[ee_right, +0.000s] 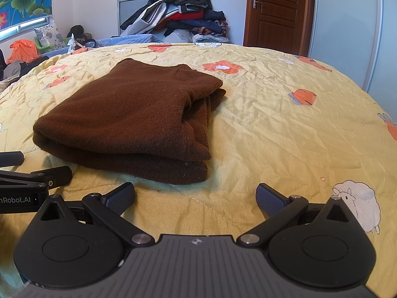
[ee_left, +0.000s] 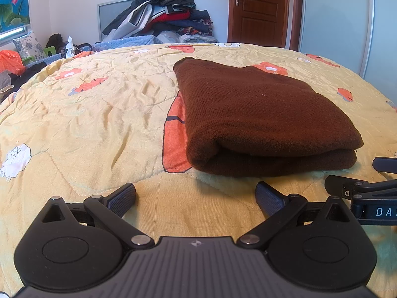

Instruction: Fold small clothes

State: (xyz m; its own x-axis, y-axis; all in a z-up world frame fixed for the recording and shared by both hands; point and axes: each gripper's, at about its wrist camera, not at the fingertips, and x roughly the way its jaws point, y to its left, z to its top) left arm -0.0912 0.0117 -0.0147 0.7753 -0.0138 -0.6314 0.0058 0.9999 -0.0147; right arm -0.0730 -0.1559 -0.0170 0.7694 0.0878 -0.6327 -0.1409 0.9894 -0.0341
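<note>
Left wrist view: bed (ee_left: 99, 114) fills most of the frame, covered by a yellow quilt with orange flowers, wrinkled. Behind it, a clothes pile (ee_left: 168, 10) against the white wall, a brown door (ee_left: 259, 10) to its right, a pale wardrobe (ee_left: 347, 24) at the far right. Brown sweater (ee_left: 258, 119) lies folded flat on the quilt, ahead and right of centre, fold edge toward the camera, layers stacked.

Left gripper (ee_left: 196, 198) sits low over the quilt just short of the sweater. Jaws spread wide, nothing between them but quilt. Right gripper's side shows at the right edge.

Right wrist view: same bed (ee_right: 285, 124), sweater (ee_right: 129, 121) now ahead and left, loose layered ends on its right side. Sheep print (ee_right: 357, 203) on the quilt, near right. Right gripper (ee_right: 196, 198) near the sweater, not touching. Jaws wide apart, holding nothing. Left gripper's side shows at the left edge.
</note>
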